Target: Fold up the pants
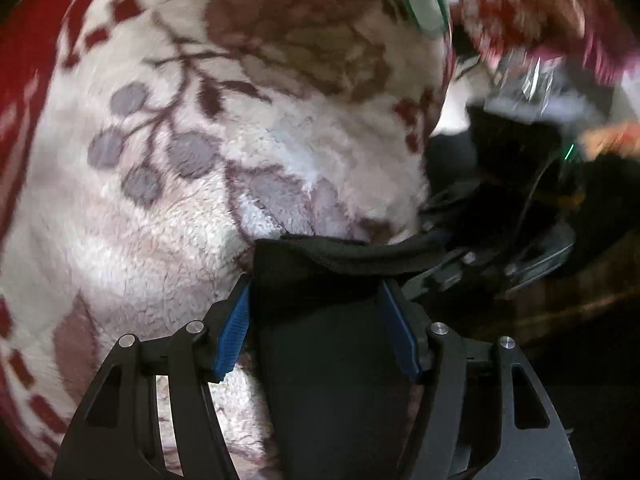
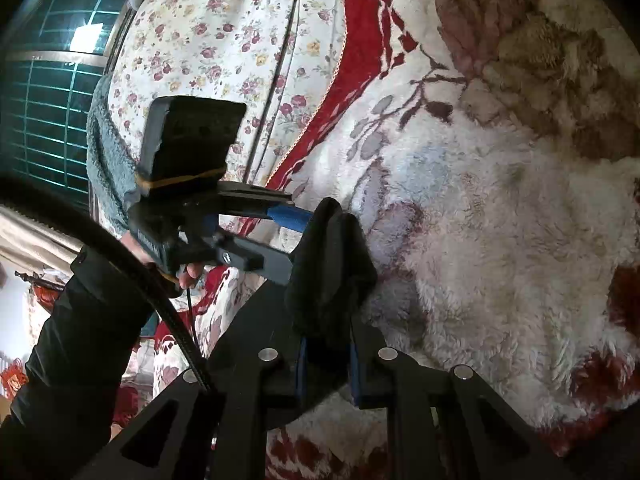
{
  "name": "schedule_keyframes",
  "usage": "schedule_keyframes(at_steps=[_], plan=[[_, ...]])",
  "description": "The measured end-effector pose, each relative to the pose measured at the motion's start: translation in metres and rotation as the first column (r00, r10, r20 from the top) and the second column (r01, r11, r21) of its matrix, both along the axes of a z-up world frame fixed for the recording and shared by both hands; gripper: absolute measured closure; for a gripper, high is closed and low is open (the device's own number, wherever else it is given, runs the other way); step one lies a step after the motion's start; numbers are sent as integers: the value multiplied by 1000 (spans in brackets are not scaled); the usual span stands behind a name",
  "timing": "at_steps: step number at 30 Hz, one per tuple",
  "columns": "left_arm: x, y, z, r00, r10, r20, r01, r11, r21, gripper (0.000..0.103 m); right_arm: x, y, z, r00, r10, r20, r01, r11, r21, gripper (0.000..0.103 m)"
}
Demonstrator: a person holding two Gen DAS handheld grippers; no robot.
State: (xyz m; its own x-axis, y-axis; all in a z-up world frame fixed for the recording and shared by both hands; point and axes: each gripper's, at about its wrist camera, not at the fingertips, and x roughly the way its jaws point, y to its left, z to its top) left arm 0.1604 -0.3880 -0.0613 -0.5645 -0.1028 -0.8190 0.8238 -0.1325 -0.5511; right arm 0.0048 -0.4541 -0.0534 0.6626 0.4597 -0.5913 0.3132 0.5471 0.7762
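Note:
The black pants point(image 1: 332, 320) hang over a fluffy white blanket with red and brown flowers point(image 1: 160, 200). In the left wrist view my left gripper point(image 1: 320, 320) has its blue pads on both sides of a wide band of the black cloth, whose hem point(image 1: 352, 256) runs across just past the tips. In the right wrist view my right gripper point(image 2: 326, 360) is shut on a bunched fold of the pants point(image 2: 332, 268). The left gripper point(image 2: 280, 220) shows there too, held by a hand, with its blue pad against the same cloth.
The blanket point(image 2: 500, 240) covers the bed. A flowered sheet point(image 2: 240, 40) and a grey fleece point(image 2: 104, 168) lie at the far side by a window with a green grid point(image 2: 52, 80). Dark clutter point(image 1: 520, 200) lies at the blanket's right edge.

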Motion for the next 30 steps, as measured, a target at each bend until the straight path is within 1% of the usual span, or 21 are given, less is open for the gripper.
schedule_keyframes(at_steps=[2,3,4,6,8,11,14,15,17,19,21,22,23,24,25,26,27,28,29,30], plan=[[-16,2,4,994,-26,106,29,999,-21,39,0,0,0,1000,0,-2,0,1000,-2,88],[-20,3,5,990,-31,134,35,999,-28,38,0,0,0,1000,0,-3,0,1000,-3,88],[-19,7,4,988,-24,150,29,999,-31,38,1,1,0,1000,0,-5,0,1000,-4,88],[-19,7,3,988,7,157,-3,1000,-23,37,2,1,0,1000,0,-7,0,1000,-7,88],[-20,5,2,986,6,168,-4,1000,-13,36,2,1,1,1000,-1,-10,1,1000,-10,88],[-16,-2,0,990,23,136,-26,999,24,36,2,1,0,1000,-1,-7,1,1000,-8,87],[-10,-7,1,992,11,129,-16,999,38,36,1,1,0,1000,-1,-3,1,1000,-7,87],[-7,-8,1,994,17,110,-22,999,46,36,0,1,0,1000,0,-2,0,1000,-6,87],[-1,-11,-1,998,43,43,-46,997,65,38,0,0,0,1000,0,-1,0,1000,-5,87],[10,-9,4,997,78,-20,-77,996,50,39,0,1,0,1000,1,0,-1,1000,-5,87],[19,-7,10,991,123,-49,-122,992,21,39,-1,0,0,1000,2,0,-2,1000,-3,87],[30,-6,17,982,187,-42,-187,982,-1,39,-1,0,0,1000,3,0,-3,1000,-3,87],[38,-5,23,971,235,-33,-236,972,-5,39,-1,0,0,1000,2,1,-2,1000,-2,87],[48,-5,27,955,297,-17,-297,955,-6,34,-1,0,-1,1000,1,1,-1,1000,0,87],[56,-6,29,931,365,13,-365,931,8,25,-1,0,0,1000,2,-1,-2,1000,-2,87],[61,-10,28,900,432,65,-435,899,41,23,-1,0,0,1000,2,-2,-2,1000,-2,87],[60,-11,26,878,468,103,-476,876,74,23,-1,0,1,1000,2,-1,-2,1000,-2,87],[57,-14,20,856,496,148,-513,849,123,23,-1,0,1,1000,3,-2,-3,1000,-2,87],[53,-18,12,840,508,189,-539,823,178,23,-1,0,1,1000,2,-2,-2,1000,-2,87],[48,-20,5,832,509,220,-551,803,225,23,-1,0,1,1000,1,-2,-1,1000,-2,87]])
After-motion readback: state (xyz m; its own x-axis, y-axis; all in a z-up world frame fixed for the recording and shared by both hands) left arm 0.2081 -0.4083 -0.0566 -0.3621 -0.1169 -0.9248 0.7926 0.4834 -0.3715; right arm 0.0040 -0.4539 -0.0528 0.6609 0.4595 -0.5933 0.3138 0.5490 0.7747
